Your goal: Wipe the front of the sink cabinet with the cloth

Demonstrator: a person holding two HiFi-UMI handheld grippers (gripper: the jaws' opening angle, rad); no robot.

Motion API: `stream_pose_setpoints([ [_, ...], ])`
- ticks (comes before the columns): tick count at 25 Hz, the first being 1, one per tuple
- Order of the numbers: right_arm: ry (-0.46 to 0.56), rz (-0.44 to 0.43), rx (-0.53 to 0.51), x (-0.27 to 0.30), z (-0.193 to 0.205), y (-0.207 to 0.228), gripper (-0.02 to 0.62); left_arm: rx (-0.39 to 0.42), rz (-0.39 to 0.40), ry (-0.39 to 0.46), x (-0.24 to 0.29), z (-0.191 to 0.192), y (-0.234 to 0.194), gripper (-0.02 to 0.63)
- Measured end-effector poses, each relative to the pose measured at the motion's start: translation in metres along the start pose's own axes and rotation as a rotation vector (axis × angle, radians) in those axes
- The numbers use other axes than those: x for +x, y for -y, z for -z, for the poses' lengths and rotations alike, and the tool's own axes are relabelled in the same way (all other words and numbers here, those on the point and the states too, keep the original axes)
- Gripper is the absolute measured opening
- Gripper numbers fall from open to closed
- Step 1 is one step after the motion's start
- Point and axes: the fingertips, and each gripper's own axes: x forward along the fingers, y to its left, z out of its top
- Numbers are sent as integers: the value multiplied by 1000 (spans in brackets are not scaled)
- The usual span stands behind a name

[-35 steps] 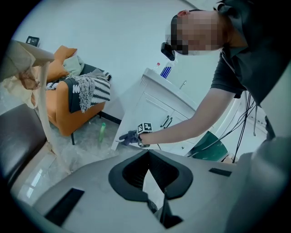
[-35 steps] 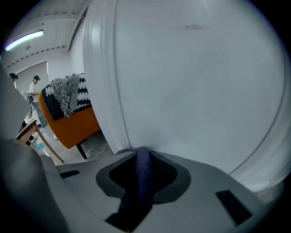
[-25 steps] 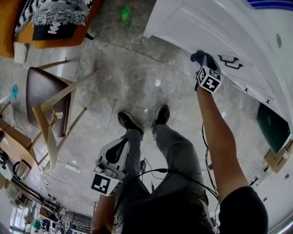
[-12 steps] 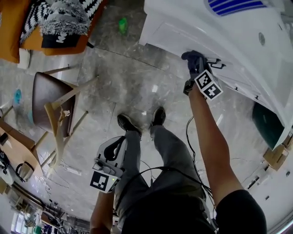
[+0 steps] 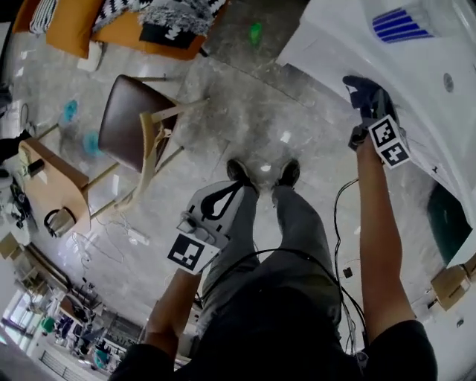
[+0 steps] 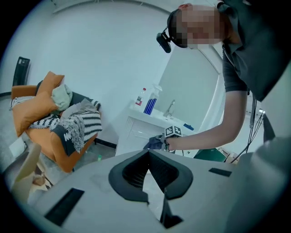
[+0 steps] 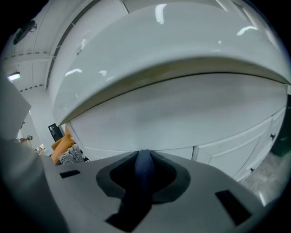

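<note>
The white sink cabinet [image 5: 327, 45] fills the top right of the head view. My right gripper [image 5: 366, 95] is shut on a dark blue cloth [image 5: 363, 85] and presses it against the cabinet front. In the right gripper view the cloth [image 7: 144, 169] sits pinched between the jaws, with the cabinet front [image 7: 182, 123] close ahead under the counter's overhang. My left gripper [image 5: 217, 205] hangs low by the person's legs, jaws shut with nothing in them. Its own view looks across at the cabinet [image 6: 136, 132] and the cloth [image 6: 153, 143] from a distance.
A wooden chair [image 5: 130, 123] stands on the marble floor at left, beyond it an orange sofa [image 5: 126, 22] with blankets. A small green object [image 5: 255, 31] lies near the cabinet corner. A dark green bin [image 5: 446, 223] is at right, a cable [image 5: 338, 216] trails by the feet.
The right gripper has slid the cloth across the cabinet front, past the dark door handles. The left gripper has stayed down by the legs. The head view has swung.
</note>
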Motion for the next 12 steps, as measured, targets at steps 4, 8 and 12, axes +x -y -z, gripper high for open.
stream_pose_setpoints([
  [4,-108,-82,-17,-29,19,-26,77,-10,-73,22,-33,-29,-23,5],
  [8,-219,-251,-143,-106,51,-81,77,32,-135,114,-85,-67,-32,5],
  [12,-255,-492,-268,-188,55,-152,77,38,-187,153,-127,-90,-31,5],
])
